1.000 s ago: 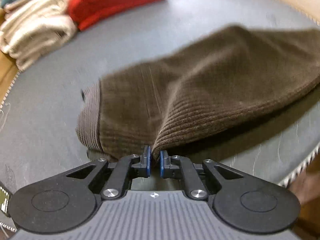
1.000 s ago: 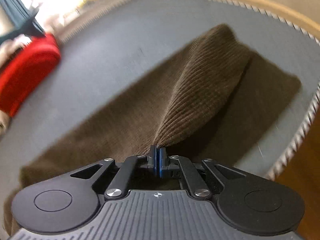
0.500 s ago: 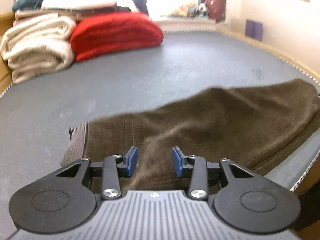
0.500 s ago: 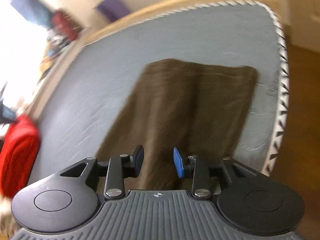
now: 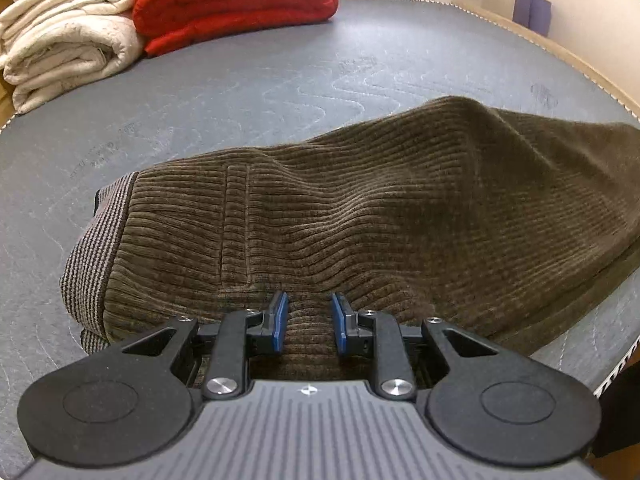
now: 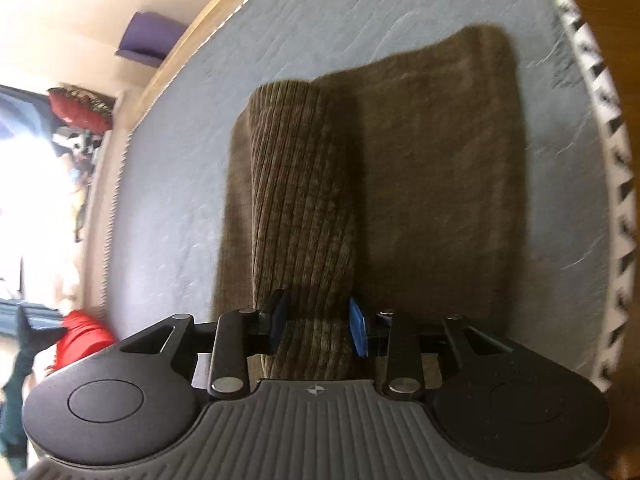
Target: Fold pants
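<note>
Fingers [image 5: 280,316] apart — both grippers over pants [image 5: 400,208]

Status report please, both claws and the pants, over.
Left claw open, right claw open, each over cloth. Brown corduroy pants folded on grey mattress. Nothing in the way.

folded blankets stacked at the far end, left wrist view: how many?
2 clearly: a cream blanket at far left and a red blanket beside it. More folded items behind them are cropped.
</note>
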